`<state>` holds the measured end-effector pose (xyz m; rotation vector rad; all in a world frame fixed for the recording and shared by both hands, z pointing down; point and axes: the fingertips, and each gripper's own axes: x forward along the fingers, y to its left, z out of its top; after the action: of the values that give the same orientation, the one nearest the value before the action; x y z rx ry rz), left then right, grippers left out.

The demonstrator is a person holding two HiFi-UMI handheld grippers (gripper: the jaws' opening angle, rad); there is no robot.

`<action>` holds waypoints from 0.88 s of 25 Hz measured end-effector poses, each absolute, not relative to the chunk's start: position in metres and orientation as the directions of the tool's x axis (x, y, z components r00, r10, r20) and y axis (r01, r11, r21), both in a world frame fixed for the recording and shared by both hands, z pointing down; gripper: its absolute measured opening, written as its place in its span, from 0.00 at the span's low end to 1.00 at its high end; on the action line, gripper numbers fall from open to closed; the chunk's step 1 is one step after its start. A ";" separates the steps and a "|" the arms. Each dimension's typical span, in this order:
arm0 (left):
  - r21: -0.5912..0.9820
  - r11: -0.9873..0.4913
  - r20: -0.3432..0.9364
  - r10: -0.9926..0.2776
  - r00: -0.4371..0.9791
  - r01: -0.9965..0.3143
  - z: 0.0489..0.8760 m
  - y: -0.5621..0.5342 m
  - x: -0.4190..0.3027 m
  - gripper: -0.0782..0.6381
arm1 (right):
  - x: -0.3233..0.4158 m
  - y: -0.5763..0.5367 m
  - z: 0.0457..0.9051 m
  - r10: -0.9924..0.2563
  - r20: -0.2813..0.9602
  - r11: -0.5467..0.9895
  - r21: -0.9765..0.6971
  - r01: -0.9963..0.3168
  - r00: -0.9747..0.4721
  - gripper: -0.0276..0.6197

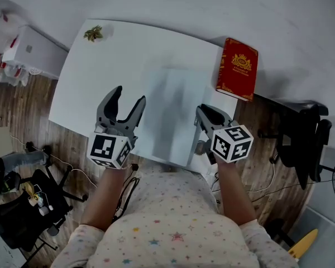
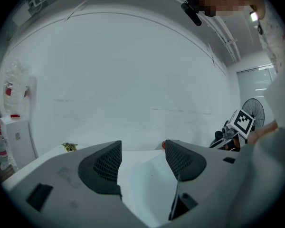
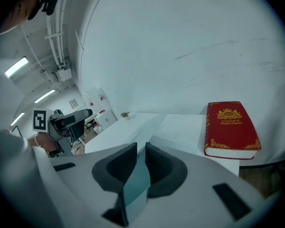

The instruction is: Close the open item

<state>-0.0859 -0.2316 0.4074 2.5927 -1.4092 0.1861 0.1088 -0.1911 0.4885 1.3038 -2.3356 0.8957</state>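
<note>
i am seeing the right gripper (image 1: 203, 118) pinching a thin pale cover (image 1: 170, 110) at its right edge, close to the near corner. in the right gripper view the right gripper (image 3: 141, 148) is showing its jaws nearly together, with only the cover (image 3: 135, 184) standing on edge between them. the left gripper (image 1: 129, 96) is hanging just beside the cover's left edge without touching it. its jaws are spread wide with nothing between them, and in the left gripper view the left gripper (image 2: 142, 148) is looking over the cover (image 2: 152, 184) below. i am counting one pale cover, one red book (image 1: 238, 68), one small sprig (image 1: 92, 33) and two grippers on or over one white table (image 1: 117, 54). the cover is lying in the middle of the table, between the two grippers, with its long axis running from the near table edge away toward the wall. i cannot tell how far it is raised off the table. the red book (image 3: 230, 127) is lying closed and face up at the far right corner, well apart from the right gripper, its long axis also running away from me. the sprig is sitting at the far left corner.
</note>
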 end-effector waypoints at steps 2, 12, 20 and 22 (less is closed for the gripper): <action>0.104 -0.540 0.203 -0.811 0.549 -0.835 0.410 -0.232 -0.082 0.48 | 0.115 -0.188 0.496 -0.644 0.561 0.371 -0.364 -0.854 -0.520 0.13; 0.118 -0.572 0.249 -0.774 0.582 -0.812 0.435 -0.230 -0.065 0.48 | 0.133 -0.174 0.523 -0.639 0.597 0.311 -0.376 -0.873 -0.485 0.12; 0.118 -0.613 0.296 -0.729 0.617 -0.782 0.469 -0.222 -0.053 0.48 | 0.146 -0.167 0.535 -0.640 0.629 0.297 -0.327 -0.897 -0.441 0.04; 0.122 -0.634 0.325 -0.702 0.634 -0.764 0.486 -0.218 -0.050 0.48 | 0.147 -0.165 0.538 -0.635 0.630 0.294 -0.339 -0.894 -0.448 0.04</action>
<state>-0.0497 -0.2183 0.4862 2.6083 -1.1929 0.3620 0.1473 -0.1649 0.5378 1.3732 -2.1935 0.9461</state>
